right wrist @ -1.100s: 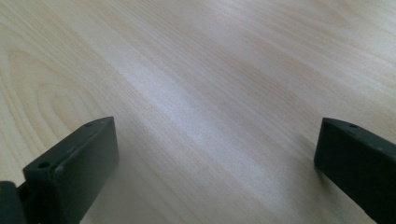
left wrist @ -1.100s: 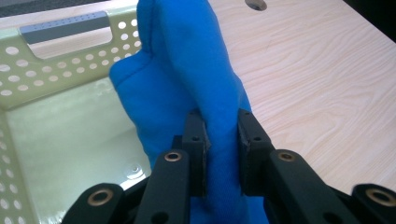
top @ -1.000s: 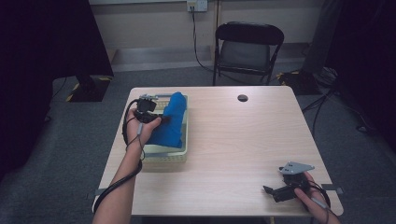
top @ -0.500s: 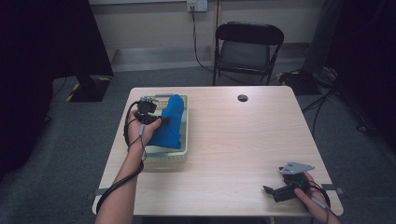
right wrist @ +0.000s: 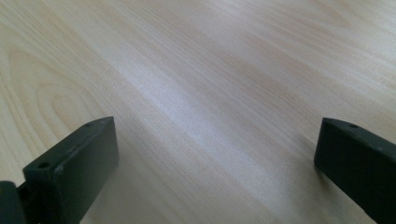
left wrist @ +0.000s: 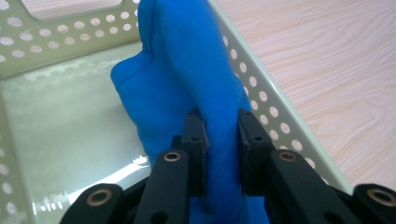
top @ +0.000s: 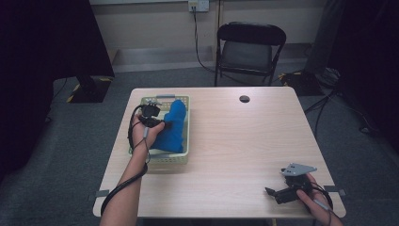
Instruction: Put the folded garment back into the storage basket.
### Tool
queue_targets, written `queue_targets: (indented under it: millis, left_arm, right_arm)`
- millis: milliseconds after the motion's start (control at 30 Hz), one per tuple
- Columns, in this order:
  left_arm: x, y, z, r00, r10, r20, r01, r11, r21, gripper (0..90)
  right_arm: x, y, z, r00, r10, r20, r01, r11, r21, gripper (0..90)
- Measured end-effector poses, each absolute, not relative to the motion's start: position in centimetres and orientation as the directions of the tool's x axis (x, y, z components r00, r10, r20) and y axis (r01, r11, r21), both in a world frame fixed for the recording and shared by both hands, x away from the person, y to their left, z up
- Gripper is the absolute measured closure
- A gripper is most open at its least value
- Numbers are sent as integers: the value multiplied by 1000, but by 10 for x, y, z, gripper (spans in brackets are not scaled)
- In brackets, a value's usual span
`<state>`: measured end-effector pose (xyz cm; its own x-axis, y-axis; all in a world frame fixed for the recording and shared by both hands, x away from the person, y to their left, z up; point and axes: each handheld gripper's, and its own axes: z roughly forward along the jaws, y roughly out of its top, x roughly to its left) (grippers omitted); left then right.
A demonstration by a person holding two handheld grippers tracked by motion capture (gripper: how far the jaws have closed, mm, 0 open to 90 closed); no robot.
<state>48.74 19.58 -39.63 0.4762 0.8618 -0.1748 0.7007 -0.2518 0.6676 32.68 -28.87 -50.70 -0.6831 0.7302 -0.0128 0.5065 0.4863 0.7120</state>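
Most of the table ahead of you is bare pale wood, with open room between the basket near its left edge and your right hand-held gripper at the near right corner, whose jaws stand wide over bare wood. Your left hand-held gripper is clamped on a fold of the blue cloth inside the basket, close to the perforated wall on the table's side. The cloth stands in a hump, long axis running away from you along the basket, and beyond the table are grey floor and a folding chair.
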Motion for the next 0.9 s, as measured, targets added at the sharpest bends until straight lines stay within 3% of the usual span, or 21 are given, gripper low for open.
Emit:
queue_targets:
  millis: [900]
  left_arm:
    - [498, 195, -415, 445, 880, -163, 735, -255, 629, 758]
  right_arm:
    - [327, -289, -507, -683, 730, -13, 506, 486, 712, 0]
